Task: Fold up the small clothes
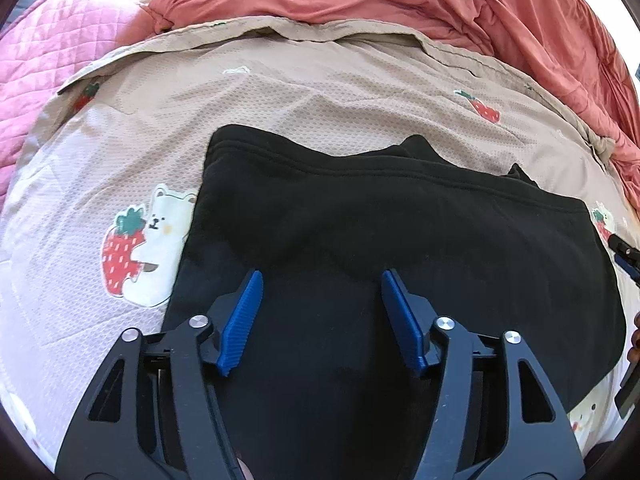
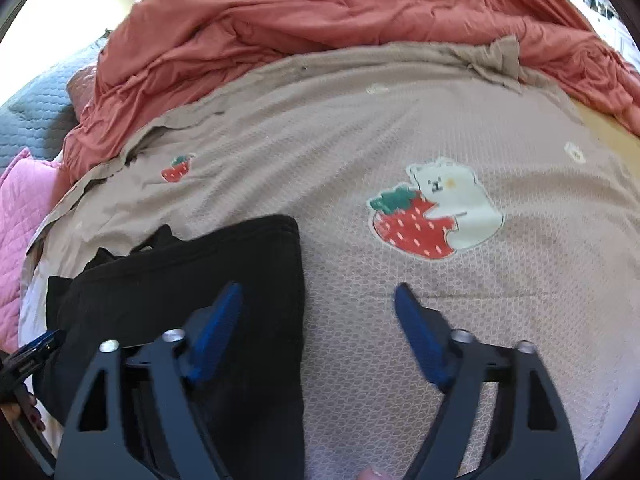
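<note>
Black garment (image 1: 400,248) flat, claws apart.

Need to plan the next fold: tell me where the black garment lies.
The black garment lies flat on the strawberry-bear sheet, directly under the open left gripper; in the right wrist view it sits lower left.

A bedroom (home): bedsheet (image 2: 440,120), rumpled duvet (image 2: 280,12).

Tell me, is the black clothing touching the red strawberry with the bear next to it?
Touching. In the left wrist view the black garment edge overlaps the bear-and-strawberry print on the bedcover.
</note>
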The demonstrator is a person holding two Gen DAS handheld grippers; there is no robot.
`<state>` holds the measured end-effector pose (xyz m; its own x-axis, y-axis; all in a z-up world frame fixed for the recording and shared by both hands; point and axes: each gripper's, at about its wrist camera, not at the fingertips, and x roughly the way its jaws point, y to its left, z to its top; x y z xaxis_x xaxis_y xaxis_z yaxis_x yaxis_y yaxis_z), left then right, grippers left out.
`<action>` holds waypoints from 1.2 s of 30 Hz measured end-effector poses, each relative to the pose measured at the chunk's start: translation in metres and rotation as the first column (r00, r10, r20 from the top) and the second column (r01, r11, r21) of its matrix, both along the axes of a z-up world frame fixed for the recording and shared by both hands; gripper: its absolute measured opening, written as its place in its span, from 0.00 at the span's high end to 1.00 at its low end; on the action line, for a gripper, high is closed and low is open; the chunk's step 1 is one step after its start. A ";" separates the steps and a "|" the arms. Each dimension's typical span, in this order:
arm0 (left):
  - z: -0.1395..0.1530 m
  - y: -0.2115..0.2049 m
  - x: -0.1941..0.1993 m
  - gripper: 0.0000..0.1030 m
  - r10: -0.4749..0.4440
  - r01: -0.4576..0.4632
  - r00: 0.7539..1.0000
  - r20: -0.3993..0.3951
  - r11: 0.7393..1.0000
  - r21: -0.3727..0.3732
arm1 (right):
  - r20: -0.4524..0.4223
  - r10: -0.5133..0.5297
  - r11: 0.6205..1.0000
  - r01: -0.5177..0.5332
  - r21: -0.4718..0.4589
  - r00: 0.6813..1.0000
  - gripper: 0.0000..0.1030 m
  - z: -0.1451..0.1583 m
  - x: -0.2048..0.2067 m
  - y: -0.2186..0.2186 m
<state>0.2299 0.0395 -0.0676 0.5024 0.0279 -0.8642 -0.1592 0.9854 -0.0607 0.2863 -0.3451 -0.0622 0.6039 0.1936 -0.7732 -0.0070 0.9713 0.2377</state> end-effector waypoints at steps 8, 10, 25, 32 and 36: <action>0.013 0.012 -0.014 0.25 0.011 -0.010 1.000 0.019 1.000 -0.002 | 0.176 0.146 0.987 -0.130 -0.099 0.973 0.20 0.035 -0.035 0.036; 0.016 0.019 -0.017 0.25 0.021 -0.021 0.999 0.025 1.000 -0.003 | 0.216 0.201 0.975 -0.174 -0.141 0.955 0.20 0.042 -0.046 0.050; 0.030 0.095 -0.055 0.11 0.129 -0.118 0.990 0.059 0.979 -0.164 | 0.280 0.440 0.878 -0.342 -0.336 0.853 0.06 0.053 -0.132 0.142; 0.037 0.120 -0.067 0.10 0.152 -0.137 0.985 0.084 0.977 -0.163 | 0.245 0.537 0.818 -0.427 -0.386 0.807 0.06 0.047 -0.161 0.196; 0.037 0.141 -0.069 0.10 0.184 -0.164 0.979 0.086 0.966 -0.201 | 0.216 0.598 0.779 -0.498 -0.380 0.772 0.06 0.041 -0.176 0.237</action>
<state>0.1613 0.1805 -0.0307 0.5911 -0.0386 -0.8057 -0.3103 0.9111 -0.2713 0.1099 -0.1086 -0.0211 0.6756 0.3688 -0.6384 -0.5832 0.7970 -0.1568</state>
